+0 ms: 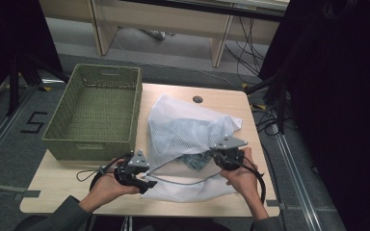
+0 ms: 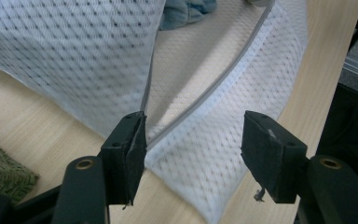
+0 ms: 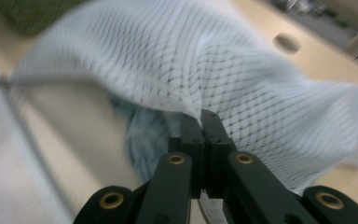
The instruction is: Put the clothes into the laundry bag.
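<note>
A: Why does the white mesh laundry bag (image 1: 188, 132) lie on the pale wooden tabletop (image 1: 221, 98) beside the green woven basket (image 1: 94, 113)?

B: To open its mouth. The right hand-held gripper (image 3: 201, 122) is clamped on the upper mesh, lifting it off the blue cloth (image 1: 196, 161); the left hand-held gripper (image 2: 193, 140) stands spread at the grey zip edge (image 2: 214, 84), gripping nothing.

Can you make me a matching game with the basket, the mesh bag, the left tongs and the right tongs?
Things:
1. basket
2. mesh bag
3. left tongs
4. right tongs

States:
A. open, over the bag's grey edge
B. green, at the table's left
C. shut on the bag's upper layer
D. white, with blue cloth inside

Pairs: 1-B, 2-D, 3-A, 4-C
</note>
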A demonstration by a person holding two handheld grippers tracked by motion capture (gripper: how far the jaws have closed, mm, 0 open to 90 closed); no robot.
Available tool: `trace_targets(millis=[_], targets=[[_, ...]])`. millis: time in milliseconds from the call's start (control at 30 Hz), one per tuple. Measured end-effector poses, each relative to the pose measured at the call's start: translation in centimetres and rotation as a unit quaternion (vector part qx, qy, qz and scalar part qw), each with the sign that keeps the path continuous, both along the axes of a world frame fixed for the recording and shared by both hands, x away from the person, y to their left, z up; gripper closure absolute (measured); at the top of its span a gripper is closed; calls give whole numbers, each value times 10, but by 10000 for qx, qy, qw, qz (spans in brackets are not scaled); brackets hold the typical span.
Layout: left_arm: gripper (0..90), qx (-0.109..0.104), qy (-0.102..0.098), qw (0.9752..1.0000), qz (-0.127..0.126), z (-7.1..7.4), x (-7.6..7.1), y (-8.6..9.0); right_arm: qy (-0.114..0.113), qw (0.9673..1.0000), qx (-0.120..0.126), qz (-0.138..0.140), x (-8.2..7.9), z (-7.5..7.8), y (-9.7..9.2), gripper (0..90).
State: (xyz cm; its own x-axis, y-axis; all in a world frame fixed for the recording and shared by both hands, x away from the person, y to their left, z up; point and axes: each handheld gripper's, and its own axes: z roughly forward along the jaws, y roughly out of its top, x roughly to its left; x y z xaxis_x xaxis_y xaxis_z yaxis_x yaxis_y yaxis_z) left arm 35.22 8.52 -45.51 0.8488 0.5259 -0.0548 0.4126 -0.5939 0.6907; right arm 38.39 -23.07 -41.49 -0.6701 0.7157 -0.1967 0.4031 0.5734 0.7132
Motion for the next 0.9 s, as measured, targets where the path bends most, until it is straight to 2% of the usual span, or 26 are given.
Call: trace_targets(millis=[33, 100, 133, 200, 233, 267, 300, 367, 400, 500, 567, 667, 733, 800, 833, 867, 900], targets=[[396, 67, 14, 10000, -28, -1, 1, 0, 343, 9992, -202, -8, -7, -16, 3, 900], [398, 56, 44, 10000, 24, -3, 1, -1, 665, 9965, -505, 102, -8, -40, 8, 900], [400, 91, 61, 9999, -1, -4, 1, -2, 804, 9945, -651, 145, -5, -54, 11, 900], [401, 207, -40, 9998, -48, -4, 0, -3, 1024, 9917, -763, 157, 0, -66, 14, 900], [403, 204, -113, 9997, -38, -4, 0, -4, 984, 9920, -778, 118, 2, -68, 14, 900], [405, 278, -179, 9994, -58, -4, 1, -4, 1000, 9924, -715, 55, 4, -67, 13, 900], [409, 253, -237, 9994, 4, -5, 1, -6, 901, 9941, -596, 48, 5, -67, 12, 900], [424, 325, -498, 9982, -81, -5, 5, -12, 925, 9948, -412, -59, 4, -60, 8, 900], [425, 323, -540, 9980, -32, -5, 6, -15, 785, 9962, -367, 51, 4, -52, 2, 900], [417, 403, -923, 9949, 76, -3, 17, -25, 612, 9980, -117, -116, -1, -36, -6, 900], [404, 578, -1130, 9918, 127, -2, 26, -29, 475, 9987, -37, -170, -1, -27, -12, 900], [425, 589, -1052, 9925, 192, -7, 35, -37, 472, 9985, 135, -235, 0, -25, -13, 884], [464, 610, -970, 9933, 179, -12, 41, -41, 593, 9976, 266, -253, -3, -26, -11, 783], [525, 604, -911, 9938, 181, -14, 41, -44, 731, 9956, 537, -233, -8, -22, -6, 737], [556, 647, -949, 9933, 145, -15, 42, -45, 708, 9961, 510, -110, -11, -18, -4, 711], [586, 671, -926, 9933, 133, -16, 43, -46, 630, 9961, 610, -42, -14, -16, 0, 690], [604, 682, -897, 9935, 157, -19, 45, -48, 663, 9958, 633, 78, -17, -13, 2, 676]])
